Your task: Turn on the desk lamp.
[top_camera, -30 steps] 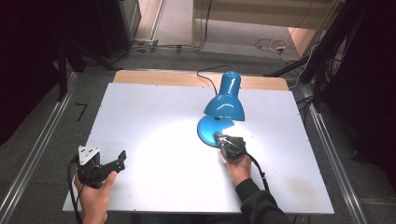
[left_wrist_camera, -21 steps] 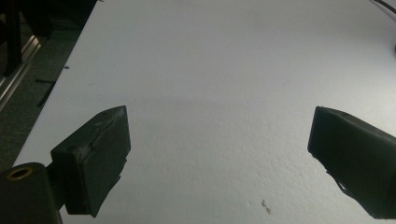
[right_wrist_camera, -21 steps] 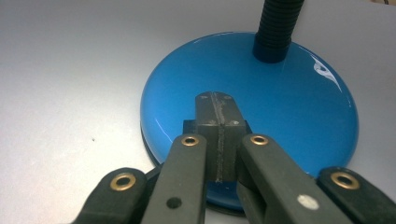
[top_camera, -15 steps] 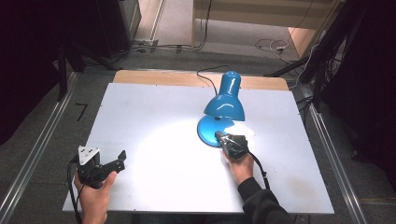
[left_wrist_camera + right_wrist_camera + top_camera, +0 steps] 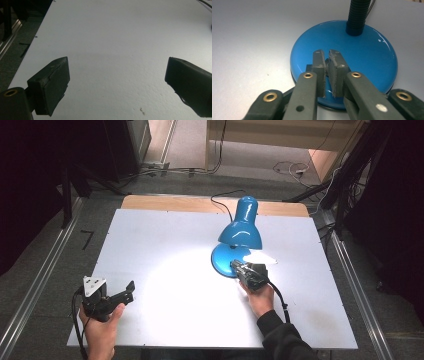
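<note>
Right gripper view: right tool (image 5: 327,55), jaws just parting to a slit, over the blue lamp base (image 5: 364,60), at its dark switch (image 5: 327,62). Left tool (image 5: 129,290), well left of the base, is spread over bare worktop (image 5: 165,245).

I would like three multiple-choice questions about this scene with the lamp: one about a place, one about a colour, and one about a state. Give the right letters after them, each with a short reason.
1. Where is the right gripper?
A. at the round base of the lamp
B. at the far wooden edge of the table
C. beside the left gripper

2. What colour is the lamp's shade?
A. red
B. blue
C. yellow

3. How do the jaws of the left gripper stand?
A. closed on the lamp's cable
B. pressed flat together
C. wide apart with nothing between them

Answers:
1. A: the right gripper view shows its jaws over the blue base, near a small dark part on it.
2. B: the high view shows a blue shade above a blue base.
3. C: the left gripper view shows bare white table between the two jaws.
</note>
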`<state>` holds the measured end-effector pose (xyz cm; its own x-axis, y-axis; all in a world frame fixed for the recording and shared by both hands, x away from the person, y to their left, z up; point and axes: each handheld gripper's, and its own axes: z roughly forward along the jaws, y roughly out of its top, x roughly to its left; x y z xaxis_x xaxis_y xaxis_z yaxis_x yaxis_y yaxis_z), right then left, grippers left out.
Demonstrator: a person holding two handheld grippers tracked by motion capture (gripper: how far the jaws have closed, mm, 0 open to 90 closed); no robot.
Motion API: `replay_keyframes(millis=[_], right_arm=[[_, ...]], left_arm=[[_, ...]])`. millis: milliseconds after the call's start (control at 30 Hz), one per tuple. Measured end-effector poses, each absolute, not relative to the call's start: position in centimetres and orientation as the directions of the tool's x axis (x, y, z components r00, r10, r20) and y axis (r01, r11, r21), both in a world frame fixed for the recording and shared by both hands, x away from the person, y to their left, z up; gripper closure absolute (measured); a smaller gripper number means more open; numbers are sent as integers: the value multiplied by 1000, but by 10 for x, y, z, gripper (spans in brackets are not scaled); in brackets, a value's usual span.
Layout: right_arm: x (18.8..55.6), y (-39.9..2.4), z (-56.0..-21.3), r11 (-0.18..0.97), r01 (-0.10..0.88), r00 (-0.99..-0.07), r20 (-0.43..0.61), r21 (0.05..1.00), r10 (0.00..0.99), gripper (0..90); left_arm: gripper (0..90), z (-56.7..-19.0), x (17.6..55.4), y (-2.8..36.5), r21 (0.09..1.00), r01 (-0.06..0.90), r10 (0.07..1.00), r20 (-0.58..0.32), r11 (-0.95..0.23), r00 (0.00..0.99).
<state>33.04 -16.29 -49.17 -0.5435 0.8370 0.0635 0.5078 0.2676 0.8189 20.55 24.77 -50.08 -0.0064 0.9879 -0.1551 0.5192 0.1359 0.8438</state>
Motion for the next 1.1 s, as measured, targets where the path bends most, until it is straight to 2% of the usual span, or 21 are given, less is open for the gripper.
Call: replay_keyframes(millis=[33,67,100,167,200,233,267,300,333,400,433,467,800,1100], right_arm=[[330,-163,-492,268,508,-543,63,819,837,792],[331,-165,-490,263,509,-541,67,820,838,744],[331,-165,-490,263,509,-541,67,820,838,744],[331,-167,-488,260,514,-545,77,817,835,652],[331,-167,-488,260,514,-545,77,817,835,652],[331,-168,-486,268,511,-554,75,817,829,527],[331,-168,-486,281,513,-562,70,811,824,468],[331,-168,-486,296,512,-572,63,807,818,422],[331,-168,-486,296,512,-572,63,807,818,422],[331,-169,-486,314,514,-574,48,798,817,323],[331,-169,-486,314,514,-574,48,798,817,323],[330,-169,-486,310,519,-570,53,797,820,279],[328,-174,-482,320,522,-568,42,791,822,196],[327,-182,-477,321,525,-563,38,788,826,187]], left_arm=[[65,-501,205,248,844,518,988,-155,136,-6],[65,-501,205,248,844,519,988,-155,135,-6],[65,-501,205,248,844,519,988,-155,135,-6],[65,-501,205,248,844,519,988,-155,136,-7],[65,-501,205,248,844,519,988,-155,136,-7],[65,-501,205,248,844,519,988,-155,136,-7],[64,-501,206,248,844,519,988,-154,135,-7],[65,-501,206,247,844,520,988,-154,134,-5],[65,-501,206,247,843,521,988,-153,133,-4],[71,-501,206,247,843,522,988,-152,131,-3],[71,-501,206,247,843,521,988,-152,131,-3],[70,-501,206,247,843,522,988,-151,131,-3],[70,-501,205,248,845,517,988,-152,134,-8],[70,-501,205,247,845,517,989,-151,134,-10]])
